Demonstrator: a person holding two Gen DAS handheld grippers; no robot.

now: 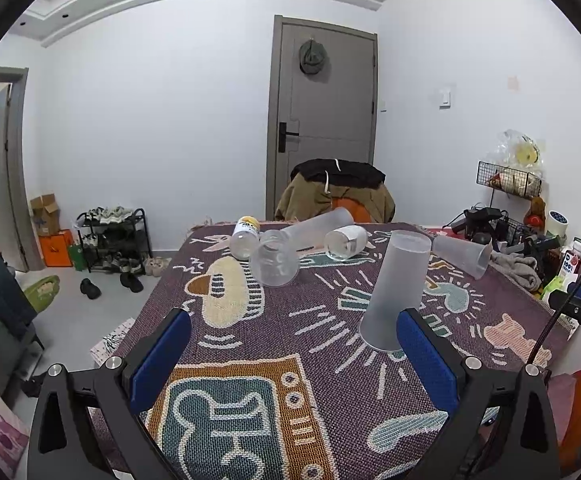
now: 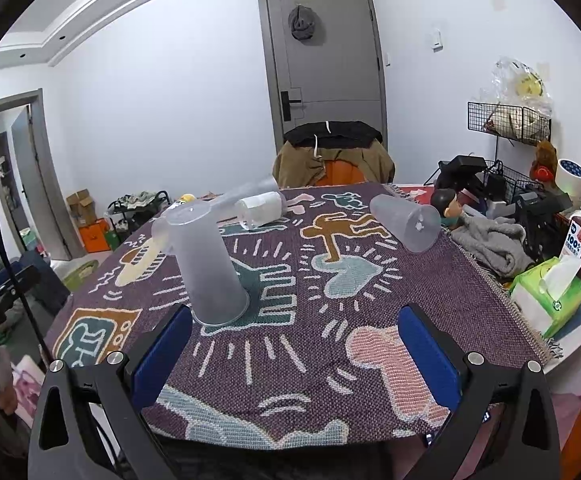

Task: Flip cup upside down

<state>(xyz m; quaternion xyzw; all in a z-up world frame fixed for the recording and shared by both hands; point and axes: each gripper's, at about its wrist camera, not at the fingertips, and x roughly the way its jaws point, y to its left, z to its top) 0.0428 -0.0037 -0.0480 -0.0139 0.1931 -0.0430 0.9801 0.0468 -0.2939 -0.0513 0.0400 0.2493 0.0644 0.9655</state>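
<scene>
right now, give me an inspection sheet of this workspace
surface: patterned woven cloth covers the table.
job's things: frosted cup stands mouth down; second frosted cup lies on its side.
clutter: clear jars and a long frosted tube lie at the far end; tissue pack, grey cloth.
grippers: left gripper open, empty; right gripper open, empty.
cables: black cable at right.
surroundings: grey door, shoe rack.
</scene>
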